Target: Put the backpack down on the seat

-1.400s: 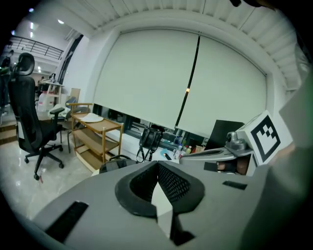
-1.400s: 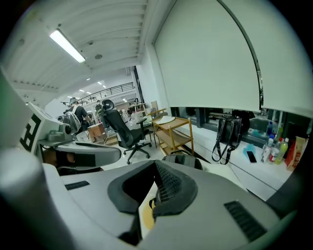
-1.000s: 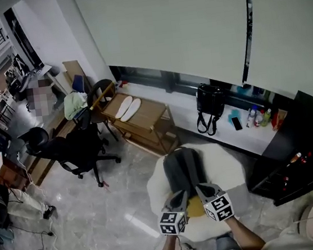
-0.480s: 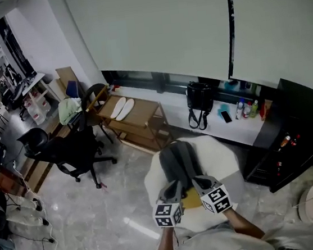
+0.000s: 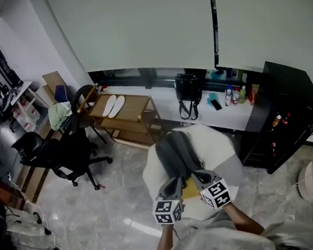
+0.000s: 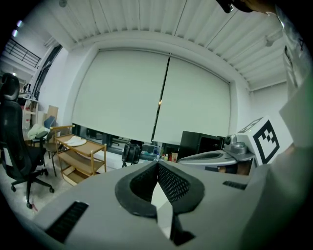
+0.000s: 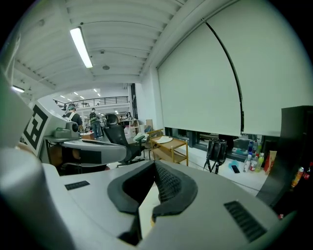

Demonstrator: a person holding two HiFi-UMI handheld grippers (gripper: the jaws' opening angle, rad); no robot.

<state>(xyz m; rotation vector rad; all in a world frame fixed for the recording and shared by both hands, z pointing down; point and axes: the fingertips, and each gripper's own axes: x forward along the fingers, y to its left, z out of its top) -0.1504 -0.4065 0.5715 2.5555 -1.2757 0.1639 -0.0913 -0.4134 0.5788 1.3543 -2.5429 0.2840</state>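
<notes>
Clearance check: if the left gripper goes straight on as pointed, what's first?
Probably the backpack, right ahead of the left gripper in the head view. Its own view shows only the far ledge beyond, so I'm unsure.

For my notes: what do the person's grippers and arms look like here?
Both the left gripper and right gripper have smooth grey bodies, each carrying a white cube with black square markers. Their jaws are lined with black mesh-textured pads. The person wears a light top; the forearms are uncovered.
</notes>
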